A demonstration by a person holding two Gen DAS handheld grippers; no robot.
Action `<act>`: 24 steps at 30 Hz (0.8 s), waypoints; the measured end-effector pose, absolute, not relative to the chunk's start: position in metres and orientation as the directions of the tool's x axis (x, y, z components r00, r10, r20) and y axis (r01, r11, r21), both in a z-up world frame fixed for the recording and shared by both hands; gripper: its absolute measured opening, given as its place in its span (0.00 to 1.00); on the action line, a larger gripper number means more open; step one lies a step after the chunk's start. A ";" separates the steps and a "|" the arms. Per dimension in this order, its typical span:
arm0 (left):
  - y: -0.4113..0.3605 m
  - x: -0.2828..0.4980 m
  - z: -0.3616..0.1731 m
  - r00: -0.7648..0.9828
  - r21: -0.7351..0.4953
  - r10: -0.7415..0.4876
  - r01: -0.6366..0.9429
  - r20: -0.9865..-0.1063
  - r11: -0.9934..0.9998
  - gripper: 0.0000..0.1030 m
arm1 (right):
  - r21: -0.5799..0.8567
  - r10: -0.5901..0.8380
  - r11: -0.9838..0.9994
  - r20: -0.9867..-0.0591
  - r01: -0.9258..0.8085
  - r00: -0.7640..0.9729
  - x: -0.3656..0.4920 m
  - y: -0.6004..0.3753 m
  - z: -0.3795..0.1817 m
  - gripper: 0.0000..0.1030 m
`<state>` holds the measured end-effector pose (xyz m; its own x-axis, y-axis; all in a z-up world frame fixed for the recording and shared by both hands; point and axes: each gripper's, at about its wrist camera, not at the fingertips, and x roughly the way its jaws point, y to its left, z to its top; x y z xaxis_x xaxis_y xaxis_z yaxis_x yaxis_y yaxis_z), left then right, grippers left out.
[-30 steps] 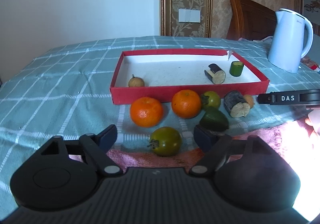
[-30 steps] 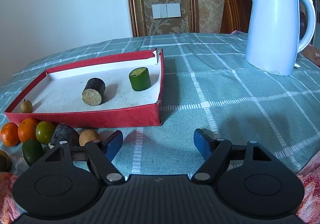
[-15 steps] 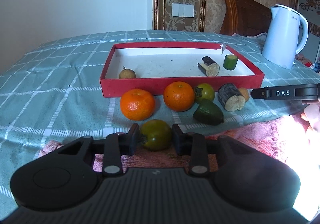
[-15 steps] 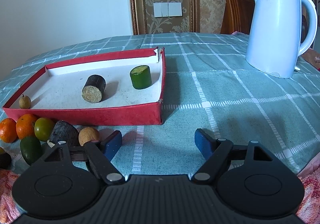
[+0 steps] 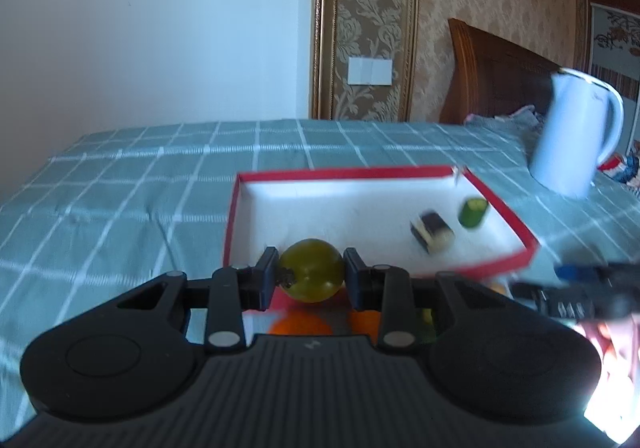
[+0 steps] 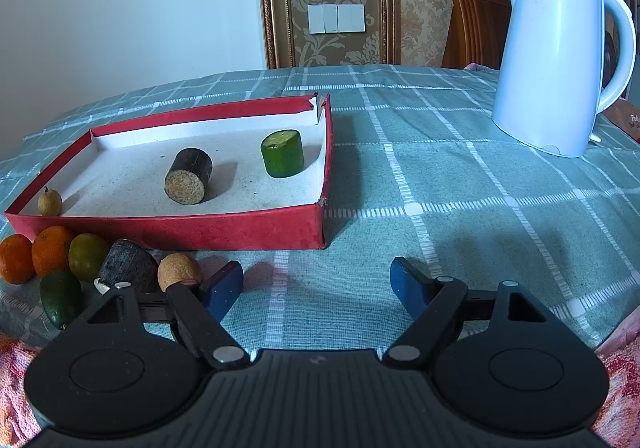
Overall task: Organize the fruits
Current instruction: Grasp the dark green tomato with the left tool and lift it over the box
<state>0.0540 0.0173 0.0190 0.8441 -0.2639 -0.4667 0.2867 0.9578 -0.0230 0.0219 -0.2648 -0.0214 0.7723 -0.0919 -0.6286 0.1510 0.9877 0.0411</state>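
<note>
My left gripper (image 5: 311, 272) clamps the green tomato (image 5: 312, 270) before the red tray (image 5: 496, 208), while my right gripper (image 6: 317, 288) gapes empty over the tablecloth (image 6: 460, 188).

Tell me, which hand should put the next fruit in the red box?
Left, probably. Its fingers already pinch a green fruit just before the red box. The right gripper hangs open and empty over the tablecloth.

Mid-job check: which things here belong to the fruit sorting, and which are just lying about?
Job:
- green tomato, clamped in left gripper
- red tray
- two oranges
- green fruit
- right gripper, open, holding nothing

Lying about:
- kettle
- chair
- tablecloth
</note>
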 end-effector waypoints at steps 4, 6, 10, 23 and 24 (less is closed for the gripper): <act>0.013 0.087 0.018 0.848 -0.007 -0.234 0.262 -0.475 0.965 0.30 | 0.041 -0.092 0.988 -0.629 0.150 0.772 0.022 -0.265 -0.022 0.79; 0.010 0.103 0.015 0.845 -0.002 -0.224 0.256 -0.486 0.967 0.31 | 0.045 -0.086 0.988 -0.629 0.147 0.773 0.022 -0.265 -0.022 0.81; 0.006 0.132 0.006 0.834 0.002 -0.202 0.236 -0.513 0.972 0.31 | 0.046 -0.083 0.988 -0.630 0.144 0.772 0.022 -0.266 -0.022 0.82; 0.006 0.187 -0.020 0.768 -0.032 -0.179 0.202 -0.615 0.979 0.31 | 0.060 -0.070 0.989 -0.629 0.138 0.774 0.023 -0.267 -0.022 0.86; 0.006 0.188 -0.021 0.765 -0.030 -0.176 0.201 -0.619 0.979 0.31 | 0.060 -0.070 0.989 -0.629 0.138 0.774 0.023 -0.267 -0.022 0.86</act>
